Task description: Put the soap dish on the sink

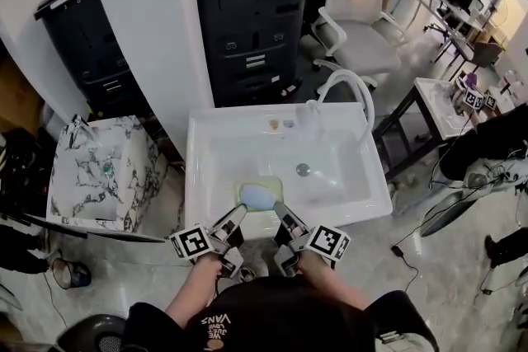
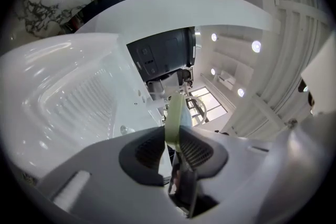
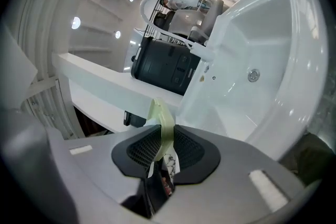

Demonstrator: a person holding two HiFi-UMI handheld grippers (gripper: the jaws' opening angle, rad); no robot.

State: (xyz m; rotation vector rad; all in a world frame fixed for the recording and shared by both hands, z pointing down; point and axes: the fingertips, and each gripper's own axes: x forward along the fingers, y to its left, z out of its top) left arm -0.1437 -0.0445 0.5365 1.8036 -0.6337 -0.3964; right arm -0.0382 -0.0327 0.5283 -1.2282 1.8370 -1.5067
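Soap dish [image 1: 259, 195]: pale green, shallow, at the near rim of the white sink [image 1: 216, 146], middle of the near side. I cannot tell whether it rests there or hangs just above.

Left tongs [image 1: 238, 215] clamp its left edge and right tongs [image 1: 280, 213] its right edge. In both gripper views the thin green rim sits tight between the pads.

Handling, my guess: light, stiff plastic, smooth and likely slippery. The thin rim is best held at opposite edges and kept level.

Contents: something blue in the dish, soap or an insert, unclear. The basin holds only the drain [image 1: 303, 170]. Two small bits lie on the far ledge by the faucet [image 1: 347, 74].
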